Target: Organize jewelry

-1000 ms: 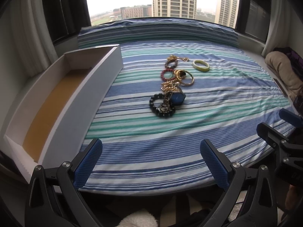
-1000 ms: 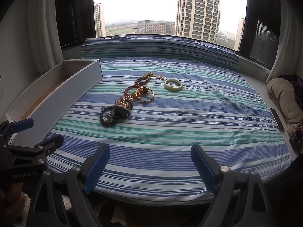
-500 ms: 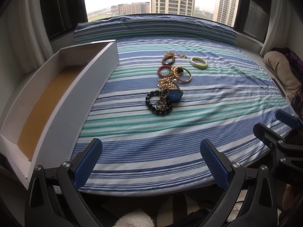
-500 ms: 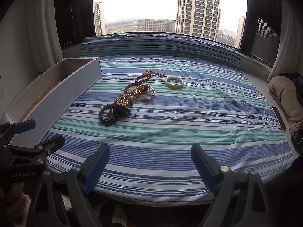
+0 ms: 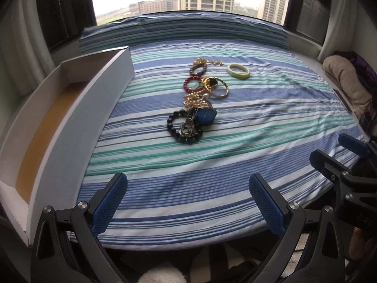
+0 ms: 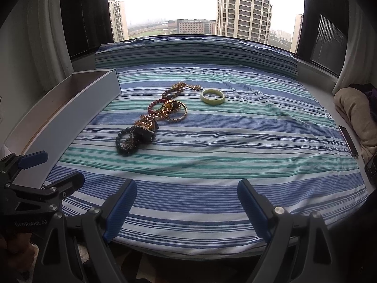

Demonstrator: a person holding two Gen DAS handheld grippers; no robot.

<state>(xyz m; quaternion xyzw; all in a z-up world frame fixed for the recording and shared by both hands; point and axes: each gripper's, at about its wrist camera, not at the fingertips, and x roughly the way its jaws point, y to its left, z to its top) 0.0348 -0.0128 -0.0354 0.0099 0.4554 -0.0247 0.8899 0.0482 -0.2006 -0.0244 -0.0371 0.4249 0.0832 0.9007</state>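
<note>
Both grippers waited with jaws spread at the near edge of the striped bed, nothing picked yet.

The left gripper (image 5: 188,200) and right gripper (image 6: 187,206) hung empty, fingers wide apart, above the blue-and-green striped sheet (image 5: 212,169). Well ahead lay the jewelry: a black beaded bracelet (image 5: 185,127) tangled with a blue-faced watch (image 5: 206,115), then gold chains (image 5: 193,99), a red bead ring (image 5: 193,83), and a pale green jade bangle (image 5: 238,71) lying apart. The long white cardboard box with a tan floor (image 5: 70,127) stood along the left. The bangle looked the cleanest first pick; the tangle risked dragging neighbours along. A beige blanket (image 6: 353,115) sat far right, clear of the path.
</note>
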